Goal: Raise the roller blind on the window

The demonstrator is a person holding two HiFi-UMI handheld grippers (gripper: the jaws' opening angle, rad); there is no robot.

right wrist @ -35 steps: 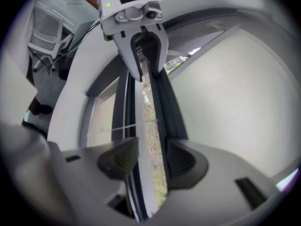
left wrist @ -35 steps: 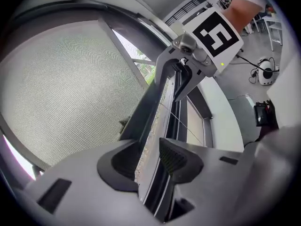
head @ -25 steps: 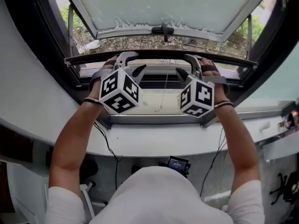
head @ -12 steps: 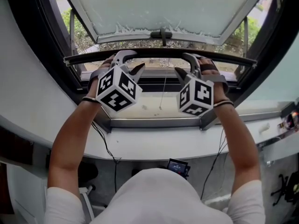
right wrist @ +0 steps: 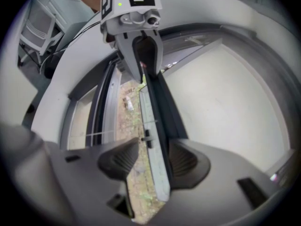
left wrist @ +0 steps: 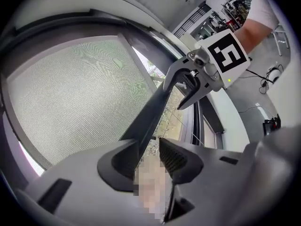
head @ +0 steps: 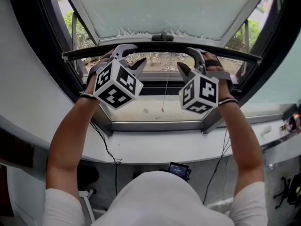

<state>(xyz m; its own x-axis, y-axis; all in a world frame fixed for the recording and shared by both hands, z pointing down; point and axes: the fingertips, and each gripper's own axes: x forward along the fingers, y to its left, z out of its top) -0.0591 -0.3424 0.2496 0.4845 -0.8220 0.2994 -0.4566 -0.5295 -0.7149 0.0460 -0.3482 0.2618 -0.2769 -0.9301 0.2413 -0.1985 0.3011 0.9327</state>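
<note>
**Roller blind, bottom bar** point(head: 162, 46): a dark rail across the window opening, which I take as my reference. The blind's mesh fabric point(left wrist: 70, 93) runs off above the bar. Its roller end is cut off in every view.

**Left claw** point(left wrist: 149, 142): on the bar's left part, jaws apart around it. The bar lies against one jaw, with a gap beside the other. A mosaic patch covers the throat behind the bar.

**Right claw** point(right wrist: 154, 142): on the bar's right part, jaws likewise apart, with the bar against one jaw.

**Marker cubes** point(head: 117, 84): in the head view they mask much of both claws below the bar.

**Pull cord** point(head: 165, 91): thin, hanging below the bar's middle.

**Windowsill** point(head: 155, 147): pale, well below the bar.

**Change:** the bar and both claws sit higher than a second ago. The bar is now just under the window handle point(head: 162, 35).
</note>
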